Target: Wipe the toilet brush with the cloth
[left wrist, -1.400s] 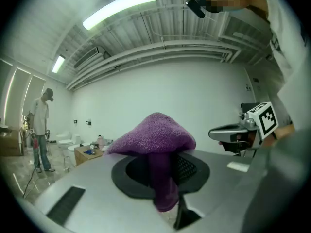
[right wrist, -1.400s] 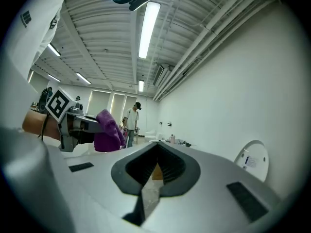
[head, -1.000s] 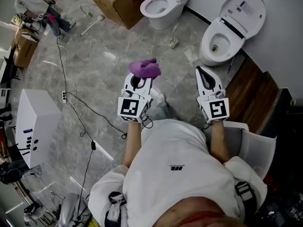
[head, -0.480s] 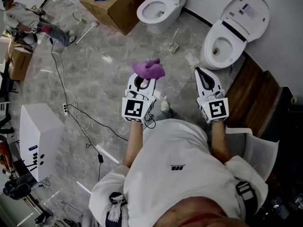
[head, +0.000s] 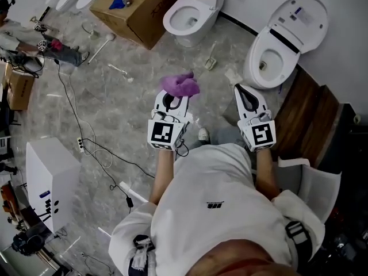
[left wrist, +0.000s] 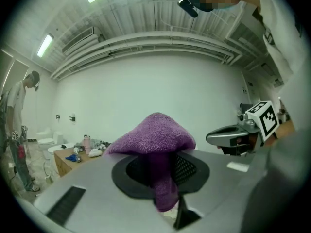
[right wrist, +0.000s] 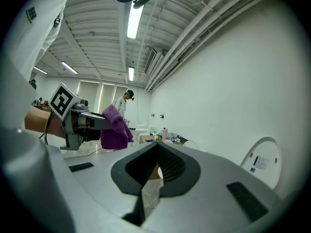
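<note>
Now that the person has walked nearer the open-lidded toilet (head: 270, 59), the left gripper (head: 172, 98) grasps the purple cloth (head: 179, 85); the right gripper's (head: 242, 91) jaws are clenched empty; wiping has yet to begin.

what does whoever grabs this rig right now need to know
Left tongs: shut on the purple cloth, which bunches over the tips.
Right tongs: shut, empty.
Toilet brush: in neither tongs. A white long-handled tool lies on the floor between the near toilet and the open-lid toilet. It may be the brush, but it is too small to confirm.
Done: cloth picked up.
Left: take the brush in the right tongs, then wipe it with the cloth.
</note>
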{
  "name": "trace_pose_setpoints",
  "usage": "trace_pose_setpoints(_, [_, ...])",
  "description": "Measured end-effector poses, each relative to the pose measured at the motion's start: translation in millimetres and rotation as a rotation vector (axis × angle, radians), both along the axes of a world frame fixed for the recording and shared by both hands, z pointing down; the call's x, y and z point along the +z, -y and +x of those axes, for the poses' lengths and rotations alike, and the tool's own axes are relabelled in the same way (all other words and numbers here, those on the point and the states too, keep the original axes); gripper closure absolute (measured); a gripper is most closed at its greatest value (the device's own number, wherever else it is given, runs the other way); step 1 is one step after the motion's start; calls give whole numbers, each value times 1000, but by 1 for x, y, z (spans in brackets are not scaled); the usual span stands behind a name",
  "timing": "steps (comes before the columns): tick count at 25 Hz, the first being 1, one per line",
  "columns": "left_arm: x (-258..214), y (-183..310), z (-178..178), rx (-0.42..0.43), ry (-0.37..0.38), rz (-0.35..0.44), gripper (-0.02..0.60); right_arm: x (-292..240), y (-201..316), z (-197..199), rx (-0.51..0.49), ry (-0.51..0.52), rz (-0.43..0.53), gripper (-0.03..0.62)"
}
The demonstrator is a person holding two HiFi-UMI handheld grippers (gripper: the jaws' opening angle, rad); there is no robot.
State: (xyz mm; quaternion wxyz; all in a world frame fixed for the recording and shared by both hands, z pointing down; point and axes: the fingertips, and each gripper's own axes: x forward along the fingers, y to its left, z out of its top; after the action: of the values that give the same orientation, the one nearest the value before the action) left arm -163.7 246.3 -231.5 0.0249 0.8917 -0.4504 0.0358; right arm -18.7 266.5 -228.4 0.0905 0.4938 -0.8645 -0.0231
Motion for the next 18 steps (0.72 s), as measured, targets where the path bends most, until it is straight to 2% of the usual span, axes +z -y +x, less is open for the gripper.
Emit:
trace_pose_setpoints(7, [6, 43, 9, 17, -5, 2, 508, 5, 45, 12, 26, -5, 7, 598])
trace_pose_setpoints(18, [21, 148, 35, 9, -16, -24, 508, 20, 152, 26, 4, 18, -28, 597])
